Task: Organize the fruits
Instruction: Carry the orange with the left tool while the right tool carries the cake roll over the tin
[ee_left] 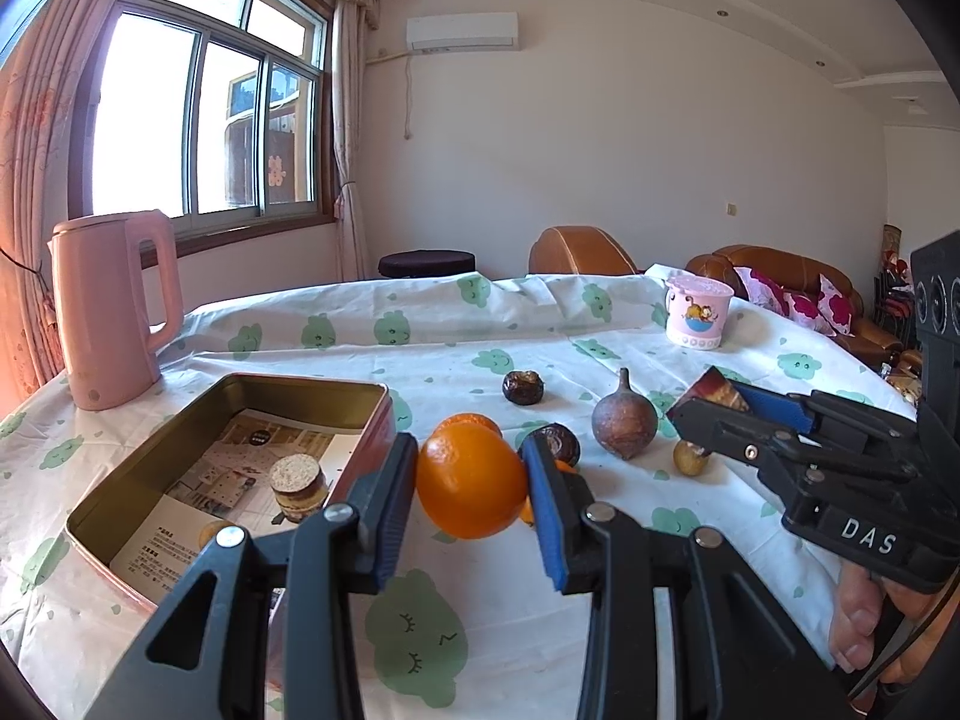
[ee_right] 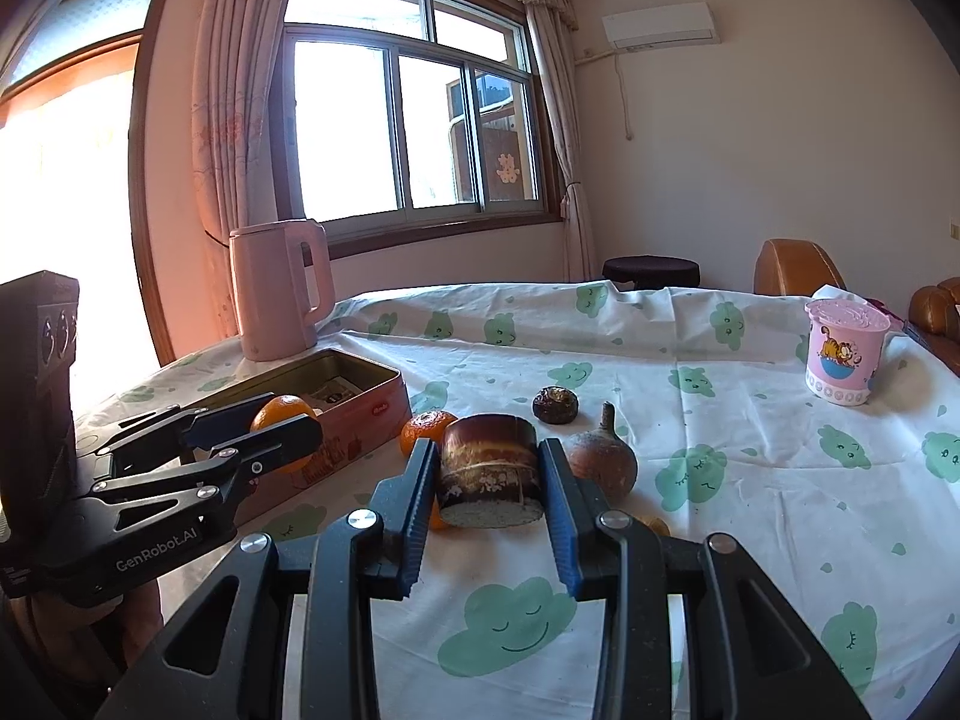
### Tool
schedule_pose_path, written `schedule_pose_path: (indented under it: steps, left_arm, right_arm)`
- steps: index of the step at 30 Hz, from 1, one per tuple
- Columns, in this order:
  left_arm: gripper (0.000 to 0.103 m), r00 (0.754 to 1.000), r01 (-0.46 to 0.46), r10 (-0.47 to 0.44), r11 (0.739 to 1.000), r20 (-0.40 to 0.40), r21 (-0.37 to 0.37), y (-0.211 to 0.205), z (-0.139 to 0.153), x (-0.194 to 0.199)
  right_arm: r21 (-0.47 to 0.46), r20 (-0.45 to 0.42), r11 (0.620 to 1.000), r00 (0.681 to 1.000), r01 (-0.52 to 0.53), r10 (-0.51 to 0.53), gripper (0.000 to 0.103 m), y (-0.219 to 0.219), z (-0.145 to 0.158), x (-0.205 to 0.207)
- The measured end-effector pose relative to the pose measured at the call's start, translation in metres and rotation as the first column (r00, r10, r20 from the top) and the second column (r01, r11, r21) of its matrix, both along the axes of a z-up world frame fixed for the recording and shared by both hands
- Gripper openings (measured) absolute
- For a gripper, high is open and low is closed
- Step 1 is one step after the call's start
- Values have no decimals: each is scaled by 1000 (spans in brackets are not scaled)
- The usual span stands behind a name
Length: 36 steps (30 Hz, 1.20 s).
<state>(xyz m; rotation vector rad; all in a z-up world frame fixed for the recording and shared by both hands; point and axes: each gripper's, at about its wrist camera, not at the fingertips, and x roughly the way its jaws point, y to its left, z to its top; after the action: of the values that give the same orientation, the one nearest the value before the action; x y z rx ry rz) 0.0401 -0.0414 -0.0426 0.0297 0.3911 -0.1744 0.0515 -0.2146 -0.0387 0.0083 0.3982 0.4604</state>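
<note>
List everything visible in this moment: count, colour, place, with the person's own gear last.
orange: 1, orange, held in left gripper
sugarcane piece: 1, dark purple, held in right gripper
loose orange: 1, orange, on cloth beside tin
tin box: 1, pink outside, gold inside, left of fruits
cane piece in tin: 1, brown
water chestnuts: 2, dark brown, mid-table
round stemmed fruit: 1, reddish brown
small yellow fruit: 1
kettle: 1, pink, far left
cup: 1, pink, far right
tablecloth: white, green clouds
left gripper: black, blue pads
right gripper: same

Kettle (ee_left: 114, 312) behind tin (ee_left: 240, 468) — cup (ee_left: 696, 312) far right.
</note>
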Motion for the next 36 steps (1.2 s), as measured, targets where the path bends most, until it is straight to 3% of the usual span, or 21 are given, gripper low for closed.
schedule_pose_path:
  steps: [36]
  left_arm:
    - [38,991,-37,31,998,133,41,-3,8,-20]
  right_arm:
    - [24,128,1000,992,-14,11,36,-2,6,-23]
